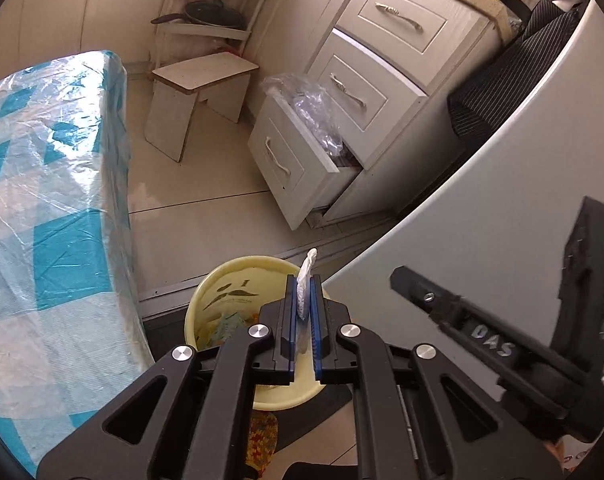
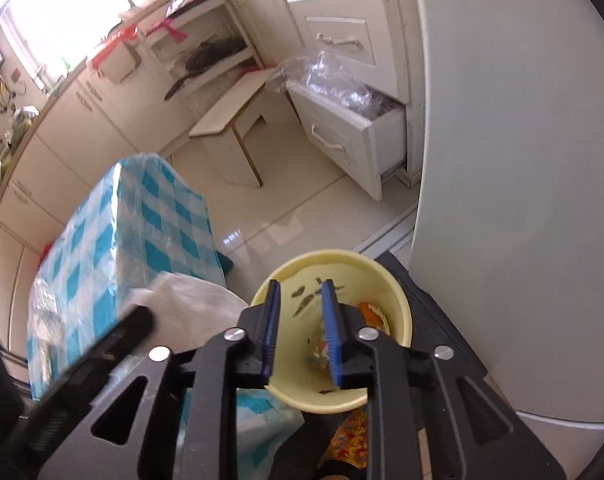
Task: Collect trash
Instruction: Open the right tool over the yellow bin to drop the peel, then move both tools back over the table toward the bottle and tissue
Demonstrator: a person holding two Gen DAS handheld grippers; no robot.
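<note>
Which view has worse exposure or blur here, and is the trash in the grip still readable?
Left wrist view: evenly lit and sharp; the white tissue clamped in the left gripper reads clearly above the yellow bin, with fisheye bending at the edges. Right wrist view: window blown out at upper left, overall softer, motion blur at lower left; right gripper open, holding nothing.
</note>
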